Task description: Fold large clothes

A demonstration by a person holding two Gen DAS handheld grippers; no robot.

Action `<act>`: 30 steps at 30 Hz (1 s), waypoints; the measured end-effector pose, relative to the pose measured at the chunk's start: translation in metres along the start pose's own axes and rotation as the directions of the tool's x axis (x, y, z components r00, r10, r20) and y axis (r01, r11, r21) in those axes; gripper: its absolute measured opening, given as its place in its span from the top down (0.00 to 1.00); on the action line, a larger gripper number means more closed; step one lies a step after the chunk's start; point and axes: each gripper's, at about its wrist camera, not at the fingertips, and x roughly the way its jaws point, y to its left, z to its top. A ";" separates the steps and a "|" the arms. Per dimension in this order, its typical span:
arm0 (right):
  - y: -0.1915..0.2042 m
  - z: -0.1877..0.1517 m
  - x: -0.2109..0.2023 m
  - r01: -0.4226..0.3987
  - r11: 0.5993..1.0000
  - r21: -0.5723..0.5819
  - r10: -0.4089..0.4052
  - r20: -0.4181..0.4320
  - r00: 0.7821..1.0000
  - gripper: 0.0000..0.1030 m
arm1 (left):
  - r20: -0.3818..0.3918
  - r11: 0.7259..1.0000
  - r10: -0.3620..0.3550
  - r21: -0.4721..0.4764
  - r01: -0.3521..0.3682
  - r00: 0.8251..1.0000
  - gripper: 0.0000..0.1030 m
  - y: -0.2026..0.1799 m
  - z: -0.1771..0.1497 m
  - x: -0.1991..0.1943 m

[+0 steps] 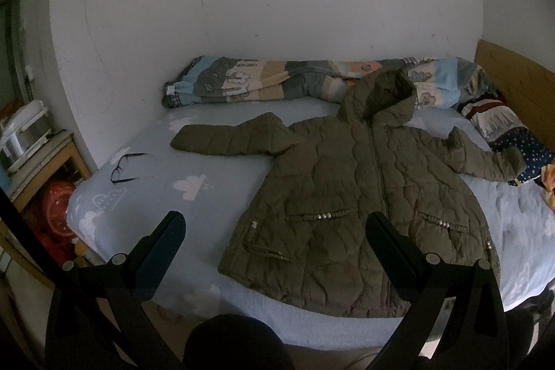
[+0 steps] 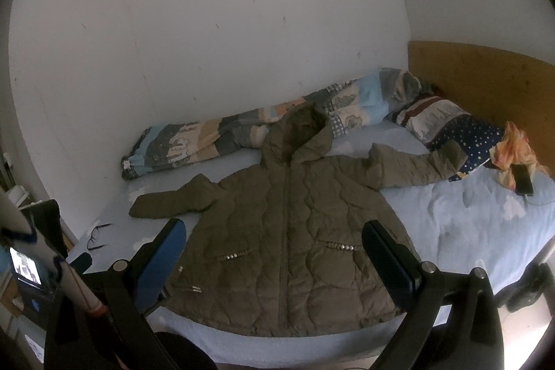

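An olive quilted hooded jacket [image 1: 364,196] lies flat, front up and zipped, on the light blue bed [image 1: 208,169], sleeves spread to both sides, hood toward the wall. It also shows in the right wrist view [image 2: 288,231]. My left gripper [image 1: 274,224] is open and empty, held above the bed's near edge over the jacket's hem. My right gripper [image 2: 274,231] is open and empty, held above the lower jacket.
A rolled patterned quilt [image 1: 277,82] lies along the wall. Pillows [image 2: 451,127] and a wooden headboard [image 2: 485,75] are at the right. Glasses [image 1: 125,167] lie on the bed's left. A phone [image 2: 522,182] lies by an orange cloth [image 2: 513,148]. A side table [image 1: 45,158] stands left.
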 end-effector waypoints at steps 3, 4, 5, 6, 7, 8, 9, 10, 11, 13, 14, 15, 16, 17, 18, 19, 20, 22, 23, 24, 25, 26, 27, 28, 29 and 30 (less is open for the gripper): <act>-0.001 0.000 0.002 0.003 1.000 -0.010 -0.003 -0.002 1.000 0.00 | -0.004 1.000 -0.001 0.002 0.001 1.000 0.00 0.001 -0.003 0.000; -0.001 0.001 0.003 0.002 1.000 -0.005 -0.002 -0.009 1.000 0.00 | -0.006 1.000 -0.001 0.003 0.001 1.000 0.00 0.001 -0.003 0.000; -0.002 0.001 0.004 0.003 1.000 -0.004 -0.003 -0.013 1.000 0.00 | -0.007 1.000 -0.002 0.004 0.002 1.000 0.00 0.002 -0.003 0.000; -0.002 0.000 0.005 0.005 1.000 -0.002 -0.005 -0.016 1.000 0.00 | -0.011 1.000 -0.002 0.005 0.002 1.000 0.00 0.003 -0.003 0.000; -0.002 0.000 0.006 0.006 1.000 0.002 -0.006 -0.023 1.000 0.00 | -0.014 1.000 -0.002 0.005 0.002 1.000 0.00 0.003 -0.004 0.000; -0.004 -0.002 0.008 0.004 1.000 -0.002 -0.004 -0.026 1.000 0.00 | -0.016 1.000 -0.002 0.006 0.002 1.000 0.00 0.003 -0.004 -0.001; -0.005 -0.003 0.011 -0.002 1.000 -0.008 0.002 -0.025 1.000 0.00 | -0.016 1.000 0.000 0.007 0.000 1.000 0.00 0.002 -0.003 -0.002; -0.006 -0.003 0.013 -0.004 1.000 -0.009 0.004 -0.028 1.000 0.00 | -0.017 1.000 0.002 0.009 -0.002 1.000 0.00 0.002 -0.003 -0.002; -0.008 -0.003 0.013 -0.008 1.000 -0.008 0.008 -0.028 1.000 0.00 | -0.017 1.000 0.003 0.012 -0.003 1.000 0.00 0.002 -0.003 -0.004; -0.013 -0.005 0.016 -0.015 1.000 -0.008 0.015 -0.021 1.000 0.00 | -0.024 1.000 0.004 0.016 -0.004 1.000 0.00 0.000 -0.002 -0.005; -0.016 -0.005 0.016 -0.020 1.000 -0.004 0.020 -0.020 1.000 0.00 | -0.027 1.000 0.005 0.017 -0.004 1.000 0.00 0.001 -0.003 -0.005; -0.020 -0.007 0.018 -0.026 1.000 0.002 0.026 -0.016 1.000 0.00 | -0.033 1.000 0.008 0.022 -0.007 0.999 0.00 0.001 -0.002 -0.005; -0.022 -0.007 0.018 -0.030 0.999 0.011 0.030 -0.017 0.999 0.00 | -0.038 1.000 0.012 0.028 -0.011 0.999 0.00 0.001 -0.002 -0.004; -0.027 -0.010 0.021 -0.040 0.999 0.013 0.040 -0.003 0.999 0.00 | -0.044 0.999 0.017 0.032 -0.015 0.999 0.00 0.001 -0.001 -0.003; -0.032 -0.011 0.021 -0.040 0.999 0.028 0.041 -0.006 0.999 0.00 | -0.051 0.999 0.023 0.031 -0.021 0.998 0.00 0.003 -0.001 -0.001; -0.035 -0.011 0.023 -0.039 0.998 0.040 0.039 -0.007 0.999 0.00 | -0.050 0.999 0.028 0.025 -0.027 0.998 0.00 0.005 -0.003 0.000; -0.039 -0.012 0.025 -0.039 0.998 0.054 0.039 -0.012 0.999 0.00 | -0.051 0.999 0.034 0.019 -0.033 0.998 0.00 0.007 -0.005 0.002; -0.044 -0.012 0.028 -0.037 0.993 0.108 0.042 -0.048 0.998 0.00 | -0.068 0.999 0.041 0.006 -0.041 0.997 0.00 0.010 -0.006 0.014; -0.047 -0.013 0.034 -0.035 0.993 0.113 0.041 -0.052 0.998 0.00 | -0.077 0.999 0.039 0.004 -0.039 0.996 0.00 0.009 -0.006 0.018; -0.051 -0.014 0.039 -0.033 0.992 0.121 0.041 -0.060 0.997 0.00 | -0.087 0.999 0.037 0.002 -0.037 0.996 0.00 0.007 -0.003 0.027; -0.053 -0.014 0.045 -0.030 0.990 0.139 0.041 -0.077 0.996 0.00 | -0.093 0.999 0.034 0.003 -0.034 0.995 0.00 0.003 0.002 0.035; -0.057 -0.015 0.052 -0.029 0.988 0.149 0.042 -0.088 0.995 0.00 | -0.093 1.000 0.028 0.004 -0.028 0.995 0.00 -0.001 0.007 0.043; -0.064 -0.013 0.060 -0.025 0.986 0.163 0.042 -0.099 0.994 0.00 | -0.084 1.000 0.021 0.006 -0.020 0.996 0.00 -0.006 0.013 0.052; -0.074 -0.012 0.070 -0.017 0.989 0.146 0.031 -0.094 0.995 0.00 | -0.071 1.000 0.016 0.010 -0.015 0.997 0.00 -0.012 0.019 0.061; -0.083 -0.008 0.077 -0.002 0.987 0.161 0.018 -0.096 0.995 0.00 | -0.053 1.000 0.005 0.016 -0.004 0.999 0.00 -0.022 0.027 0.073; -0.096 -0.004 0.086 0.008 0.986 0.165 0.007 -0.089 0.996 0.00 | -0.042 1.000 -0.006 0.019 0.007 0.999 0.00 -0.030 0.031 0.082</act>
